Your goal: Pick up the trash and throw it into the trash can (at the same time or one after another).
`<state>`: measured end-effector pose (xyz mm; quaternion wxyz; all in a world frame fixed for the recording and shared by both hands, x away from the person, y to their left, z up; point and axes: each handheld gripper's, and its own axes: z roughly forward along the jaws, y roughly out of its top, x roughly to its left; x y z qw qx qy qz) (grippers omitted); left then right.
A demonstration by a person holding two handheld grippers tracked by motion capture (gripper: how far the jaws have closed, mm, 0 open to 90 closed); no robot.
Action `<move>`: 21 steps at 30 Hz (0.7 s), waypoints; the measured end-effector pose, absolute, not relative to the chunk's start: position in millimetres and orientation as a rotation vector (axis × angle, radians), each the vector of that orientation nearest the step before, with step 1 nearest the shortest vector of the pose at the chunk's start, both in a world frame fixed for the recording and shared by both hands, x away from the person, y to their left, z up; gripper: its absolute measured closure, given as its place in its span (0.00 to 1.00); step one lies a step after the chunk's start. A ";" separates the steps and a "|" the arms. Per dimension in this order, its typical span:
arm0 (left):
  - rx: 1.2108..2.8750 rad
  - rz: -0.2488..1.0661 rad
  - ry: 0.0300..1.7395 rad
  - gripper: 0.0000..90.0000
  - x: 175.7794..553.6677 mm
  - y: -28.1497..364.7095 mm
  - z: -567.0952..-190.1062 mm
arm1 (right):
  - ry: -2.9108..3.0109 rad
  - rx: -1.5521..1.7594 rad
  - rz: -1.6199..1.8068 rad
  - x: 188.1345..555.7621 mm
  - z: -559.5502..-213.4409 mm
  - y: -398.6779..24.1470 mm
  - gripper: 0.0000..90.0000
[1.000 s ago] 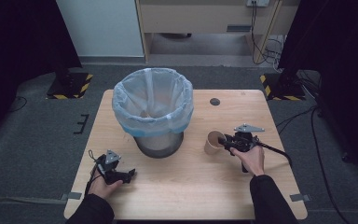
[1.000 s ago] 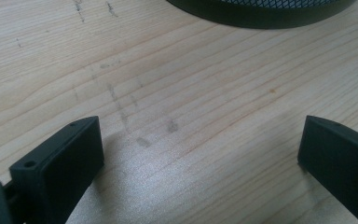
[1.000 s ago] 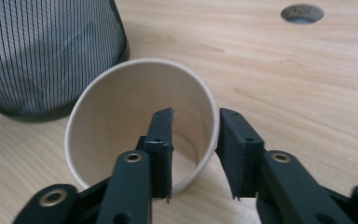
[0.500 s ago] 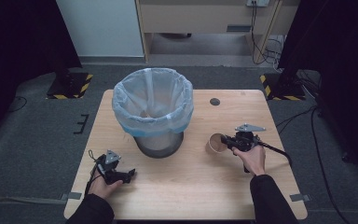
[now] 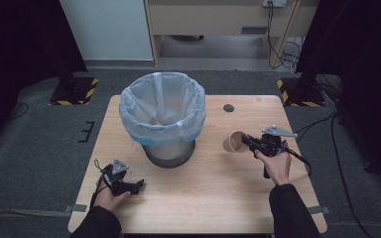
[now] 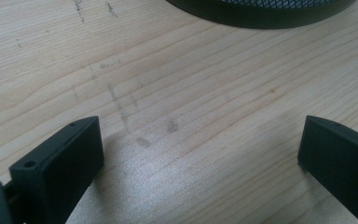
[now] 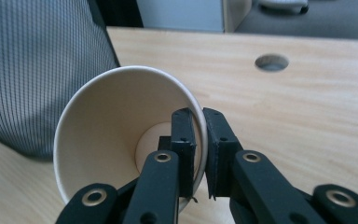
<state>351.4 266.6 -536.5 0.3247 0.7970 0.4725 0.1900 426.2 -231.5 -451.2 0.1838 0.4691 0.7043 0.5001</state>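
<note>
Cup: a paper cup [image 7: 121, 140] tipped on its side, mouth toward the right gripper's camera, its rim wall pinched between the right fingers; one finger sits inside the cup, the other outside.
Right fingers: the right gripper [image 7: 199, 154] has just been closing and is now clenched on the cup wall; in the high view the cup [image 5: 235, 142] hangs at its finger ends, pointed toward the bin.
Bin: a mesh bin [image 5: 162, 119] lined with a pale bag, just beyond the cup from the right fingers.
Left fingers: the left gripper [image 6: 200, 154] is released, fingers spread wide with only bare wood between them; the bin's base lies ahead of them.
Tabletop: light wood [image 5: 213, 193], with a round hole [image 7: 271, 62] beyond the right fingers.
</note>
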 end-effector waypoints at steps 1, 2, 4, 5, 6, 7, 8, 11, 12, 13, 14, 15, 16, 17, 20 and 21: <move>2.090 0.498 1.239 0.00 351.4 266.6 -536.5 | 1.971 1.321 1.420 425.9 -449.2 -232.9 0.93; 2.089 0.498 1.240 0.00 351.3 266.6 -536.5 | 1.959 1.321 1.429 425.6 -447.7 -233.8 0.93; 2.090 0.498 1.239 0.00 351.4 266.6 -536.5 | 1.927 1.320 1.450 424.6 -442.9 -236.8 0.93; 2.090 0.498 1.239 0.00 351.4 266.6 -536.5 | 1.918 1.320 1.457 424.2 -441.1 -237.8 0.93; 2.090 0.498 1.239 0.00 351.4 266.6 -536.5 | 1.906 1.318 1.465 423.8 -438.7 -239.2 0.93; 2.090 0.498 1.239 0.00 351.4 266.6 -536.5 | 1.894 1.317 1.476 423.1 -436.2 -240.4 0.93; 2.089 0.498 1.239 0.00 351.4 266.6 -536.5 | 1.882 1.315 1.484 422.5 -433.5 -241.7 0.93; 2.089 0.498 1.239 0.00 351.4 266.6 -536.5 | 1.848 1.307 1.516 420.6 -426.2 -245.0 0.93; 2.089 0.498 1.239 0.00 351.4 266.6 -536.5 | 1.839 1.304 1.527 420.0 -423.9 -246.1 0.93; 2.089 0.498 1.240 0.00 351.3 266.5 -536.5 | 1.825 1.300 1.538 419.4 -421.8 -246.9 0.93; 2.090 0.498 1.239 0.00 351.4 266.6 -536.5 | 1.813 1.293 1.544 418.8 -419.8 -248.0 0.93; 2.089 0.498 1.239 0.00 351.4 266.6 -536.5 | 1.802 1.290 1.554 418.2 -417.7 -248.9 0.93; 2.089 0.498 1.239 0.00 351.4 266.6 -536.5 | 1.788 1.283 1.563 417.5 -415.6 -249.9 0.93; 2.089 0.498 1.239 0.00 351.4 266.6 -536.5 | 1.776 1.282 1.573 416.7 -413.3 -250.7 0.93; 2.089 0.498 1.239 0.00 351.3 266.6 -536.5 | 1.745 1.269 1.596 414.4 -406.2 -253.0 0.93; 2.090 0.498 1.239 0.00 351.4 266.6 -536.5 | 1.732 1.262 1.607 413.2 -403.1 -253.7 0.93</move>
